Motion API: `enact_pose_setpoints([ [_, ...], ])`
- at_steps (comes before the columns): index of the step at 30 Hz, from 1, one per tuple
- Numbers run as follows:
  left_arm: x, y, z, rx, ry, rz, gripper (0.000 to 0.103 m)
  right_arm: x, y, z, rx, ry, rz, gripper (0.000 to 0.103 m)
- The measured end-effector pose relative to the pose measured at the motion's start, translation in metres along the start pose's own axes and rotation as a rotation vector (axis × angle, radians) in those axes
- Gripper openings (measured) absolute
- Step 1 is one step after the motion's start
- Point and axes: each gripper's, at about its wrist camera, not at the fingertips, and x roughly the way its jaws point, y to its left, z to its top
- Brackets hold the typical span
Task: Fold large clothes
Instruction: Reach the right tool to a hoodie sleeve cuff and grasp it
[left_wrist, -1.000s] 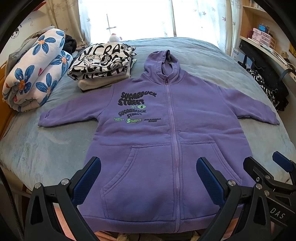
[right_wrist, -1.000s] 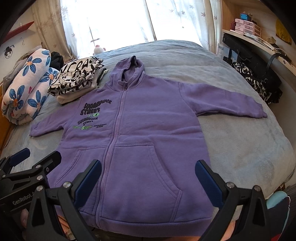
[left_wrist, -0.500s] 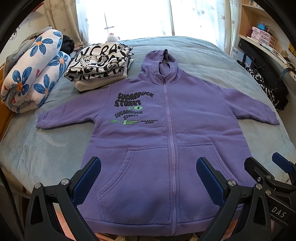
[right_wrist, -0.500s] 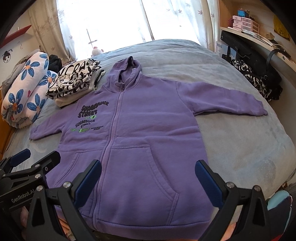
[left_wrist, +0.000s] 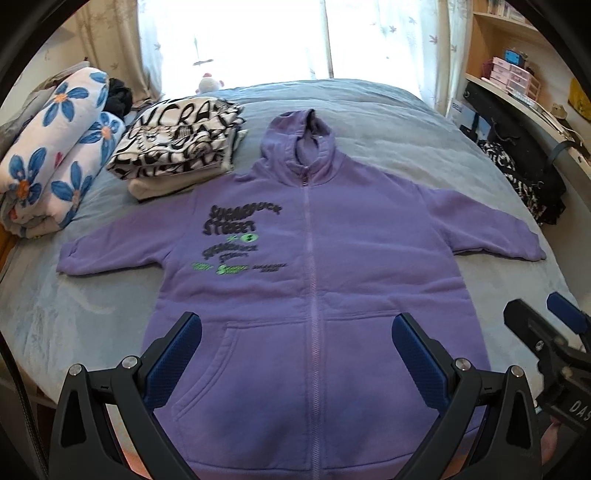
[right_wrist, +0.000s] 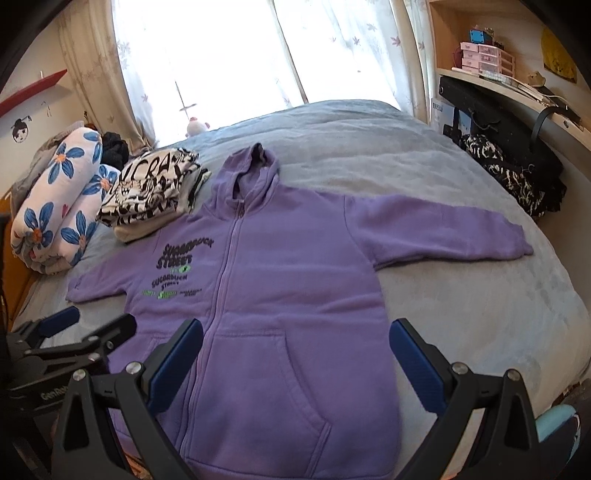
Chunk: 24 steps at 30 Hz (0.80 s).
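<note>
Purple hoodie (left_wrist: 332, 295): lay flat and face up on the bed (left_wrist: 388, 122), zipped, hood toward the window, both sleeves spread outward, hem at the near edge. Dark and green lettering on one chest panel. Left gripper (left_wrist: 297, 354): fingers spread wide, holding nothing, poised above the pocket area near the hem. Right gripper (right_wrist: 295, 354): likewise spread and empty, above the hoodie's lower half. Folded black-and-white garment (left_wrist: 177, 144): stacked just beside the hoodie's shoulder. Rolled floral blanket (left_wrist: 55, 147): at the bed's edge beyond that stack. Curtains (right_wrist: 332, 44): drawn over a bright window behind the bed.
</note>
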Motion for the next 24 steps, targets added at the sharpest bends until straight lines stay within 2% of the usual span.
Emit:
enact_pose_setpoints([
  [9, 0.011, -0.031, 0.033, 0.034, -0.032, -0.078, 0.102, -0.003, -0.041, 0.033, 0.03, -0.042, -0.001, 0.101],
  [17, 0.019, -0.068, 0.074, 0.084, -0.163, -0.023, 0.102, 0.0, -0.088, 0.063, 0.04, -0.101, -0.093, 0.101],
  [24, 0.042, -0.088, 0.103, 0.054, -0.261, -0.079, 0.102, 0.025, -0.15, 0.085, 0.105, -0.067, -0.126, 0.101],
])
